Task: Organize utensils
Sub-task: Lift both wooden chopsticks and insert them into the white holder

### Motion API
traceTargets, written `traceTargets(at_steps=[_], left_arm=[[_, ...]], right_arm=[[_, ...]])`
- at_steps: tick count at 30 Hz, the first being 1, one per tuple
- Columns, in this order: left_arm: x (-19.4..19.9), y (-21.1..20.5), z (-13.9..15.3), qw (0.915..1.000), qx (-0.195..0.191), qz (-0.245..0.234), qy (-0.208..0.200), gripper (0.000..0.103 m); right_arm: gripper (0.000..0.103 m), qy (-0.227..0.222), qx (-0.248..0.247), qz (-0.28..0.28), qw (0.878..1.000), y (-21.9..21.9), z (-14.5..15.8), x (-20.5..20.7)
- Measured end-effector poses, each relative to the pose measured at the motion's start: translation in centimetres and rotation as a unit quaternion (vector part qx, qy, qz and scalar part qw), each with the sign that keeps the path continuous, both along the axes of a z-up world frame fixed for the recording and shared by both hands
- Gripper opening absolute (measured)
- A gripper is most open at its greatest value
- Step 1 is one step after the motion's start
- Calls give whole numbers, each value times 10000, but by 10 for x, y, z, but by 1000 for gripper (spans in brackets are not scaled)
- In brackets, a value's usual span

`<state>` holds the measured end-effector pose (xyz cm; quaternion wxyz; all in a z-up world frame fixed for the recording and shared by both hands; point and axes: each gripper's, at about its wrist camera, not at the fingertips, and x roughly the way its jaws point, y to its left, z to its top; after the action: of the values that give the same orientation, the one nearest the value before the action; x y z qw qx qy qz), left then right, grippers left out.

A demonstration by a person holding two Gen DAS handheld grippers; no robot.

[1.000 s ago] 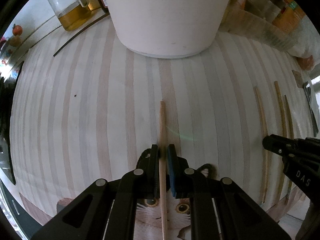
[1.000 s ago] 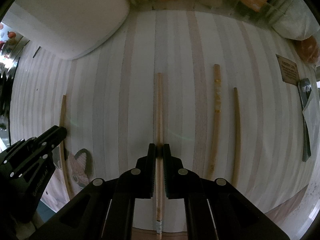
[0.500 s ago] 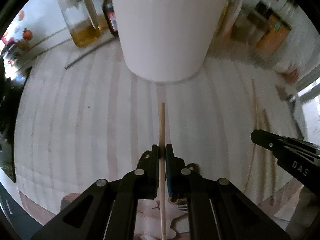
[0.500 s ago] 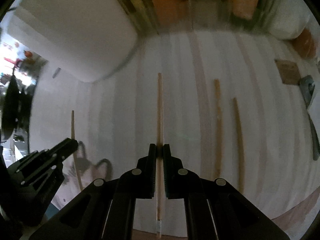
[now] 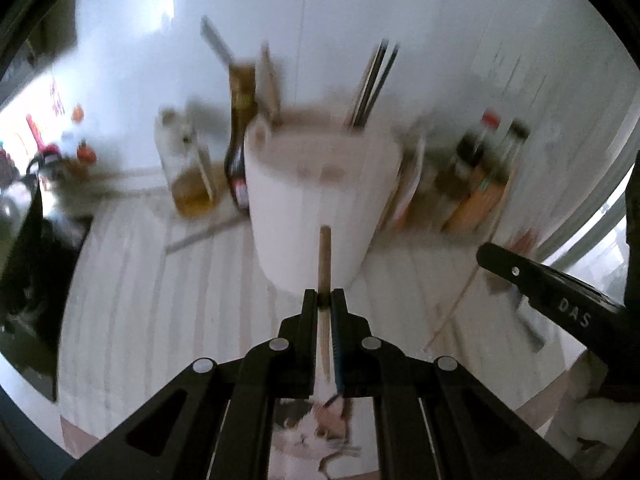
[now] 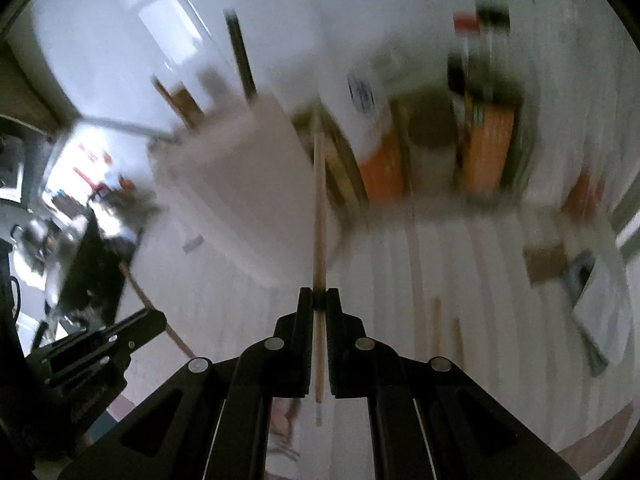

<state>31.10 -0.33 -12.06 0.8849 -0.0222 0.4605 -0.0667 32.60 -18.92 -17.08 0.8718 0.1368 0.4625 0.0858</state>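
Chopstick is clamped in the left gripper jaws, another chopstick in the right gripper jaws. More sticks are left on the worktop. Some are already stood in the white holder behind.

Two black grippers: the left gripper has a blue pad on one finger, and the right gripper is black throughout. Each holds a pale tan wooden chopstick, the other chopstick ending in a whitish tip. The tablecloth is white with soft beige-pink stripes and a cat picture in white, black and pink at its near edge. The utensil holder is plain white, with dark grey and brown handles rising from it. Beside it stand a dark brown bottle, a clear jug of amber liquid, and orange packets. The wall is pale grey-white.
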Motion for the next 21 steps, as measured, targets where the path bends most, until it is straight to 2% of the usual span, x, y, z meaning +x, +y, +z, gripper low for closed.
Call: traceTargets(at_steps=[7, 14, 17, 21], left_arm=[[18, -2, 82, 9964, -233, -138, -807, 4], [51, 6, 159, 9876, -328, -53, -1535, 4], [70, 12, 175, 9849, -266, -5, -1710, 4], [98, 16, 169, 9862, -124, 10, -1652, 4]], right_arm=[[6, -1018, 76, 10, 9948, -2, 98, 29], [5, -1712, 20, 77, 9852, 7, 181, 64], [5, -1836, 3, 83, 9830, 15, 200, 85], [5, -1865, -56, 122, 9824, 30, 204, 112]])
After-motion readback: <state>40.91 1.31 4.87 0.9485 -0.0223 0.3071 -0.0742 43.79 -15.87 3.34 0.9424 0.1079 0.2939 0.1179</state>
